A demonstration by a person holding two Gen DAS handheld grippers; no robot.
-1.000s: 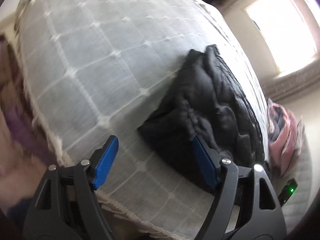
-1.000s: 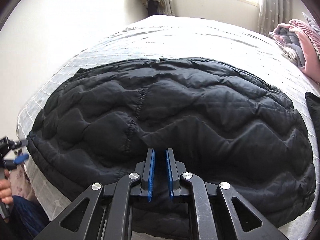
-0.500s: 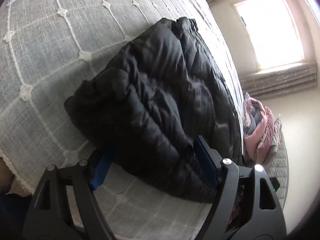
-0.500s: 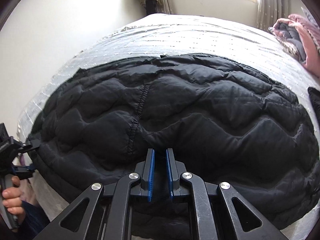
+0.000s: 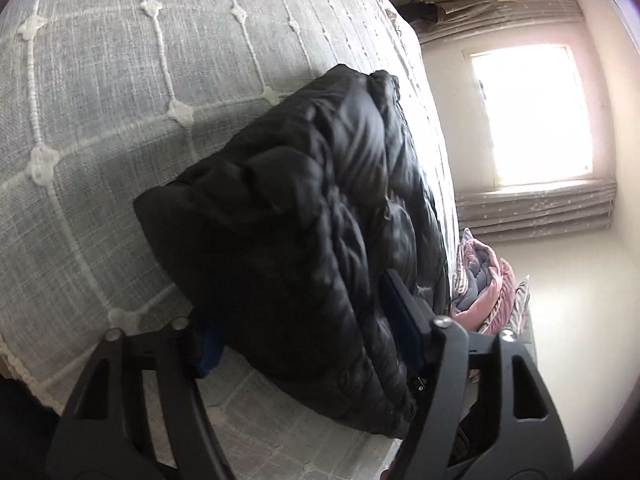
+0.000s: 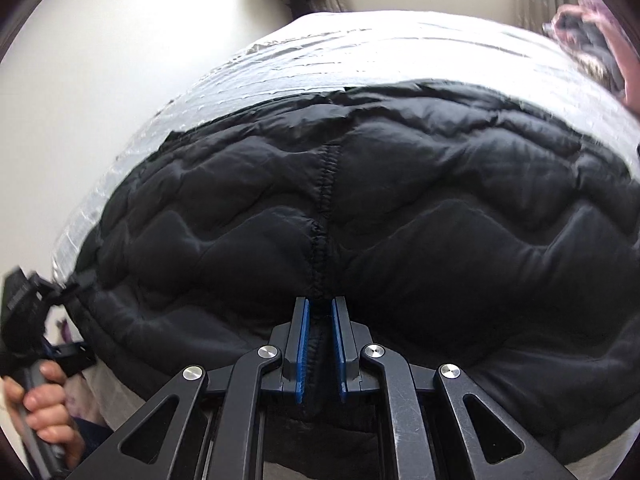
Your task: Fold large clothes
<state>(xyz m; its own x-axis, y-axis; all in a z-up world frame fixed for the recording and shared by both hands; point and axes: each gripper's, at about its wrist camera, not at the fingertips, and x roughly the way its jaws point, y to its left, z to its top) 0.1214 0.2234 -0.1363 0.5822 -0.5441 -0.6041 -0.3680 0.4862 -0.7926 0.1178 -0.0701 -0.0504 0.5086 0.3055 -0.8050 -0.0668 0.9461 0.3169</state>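
Black quilted jacket is gripped at its near hem by right gripper; left gripper is spread around the corner; closure should be square before lifting

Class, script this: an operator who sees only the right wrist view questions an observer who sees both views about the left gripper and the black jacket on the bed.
Operator: Is the left gripper open?
Observer: Yes. Its jaws stand wide apart, with one end of the black jacket between them.
Operator: Does that end lie flat?
Observer: No. It is bunched into thick, rumpled folds on the bedspread.
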